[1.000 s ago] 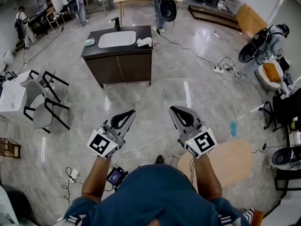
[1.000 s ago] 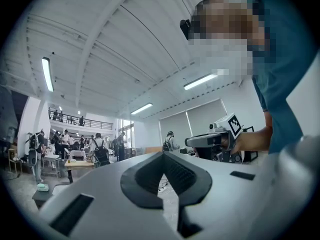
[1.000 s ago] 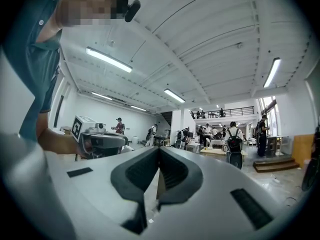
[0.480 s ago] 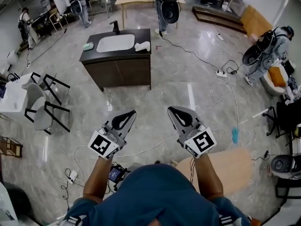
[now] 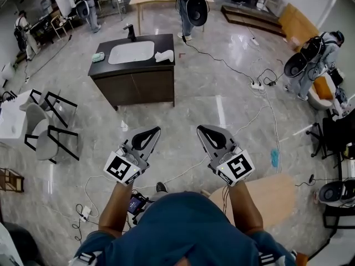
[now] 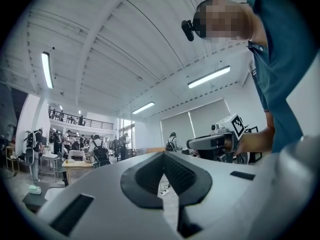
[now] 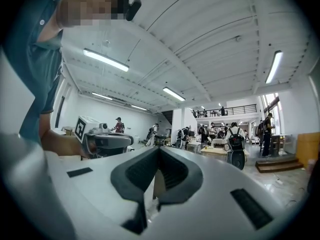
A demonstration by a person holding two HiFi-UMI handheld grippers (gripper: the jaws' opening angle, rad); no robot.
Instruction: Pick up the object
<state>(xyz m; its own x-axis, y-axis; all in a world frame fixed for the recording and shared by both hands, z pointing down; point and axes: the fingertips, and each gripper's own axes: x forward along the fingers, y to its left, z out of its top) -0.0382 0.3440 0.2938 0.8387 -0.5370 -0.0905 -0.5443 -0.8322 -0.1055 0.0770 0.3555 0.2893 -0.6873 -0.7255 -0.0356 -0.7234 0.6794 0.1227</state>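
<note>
Only the head view shows the sink cabinet (image 5: pixel 136 87) ahead of the left gripper (image 5: pixel 154 132) and right gripper (image 5: pixel 202 130) (jaws together, empty).

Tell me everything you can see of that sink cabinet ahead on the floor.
The sink cabinet is freestanding, upright on the glossy floor: dark brown front, two closed doors, dark top. A white basin is set in it, a black faucet behind. A white cloth-like item lies right of the basin, a small greenish item left.
</note>
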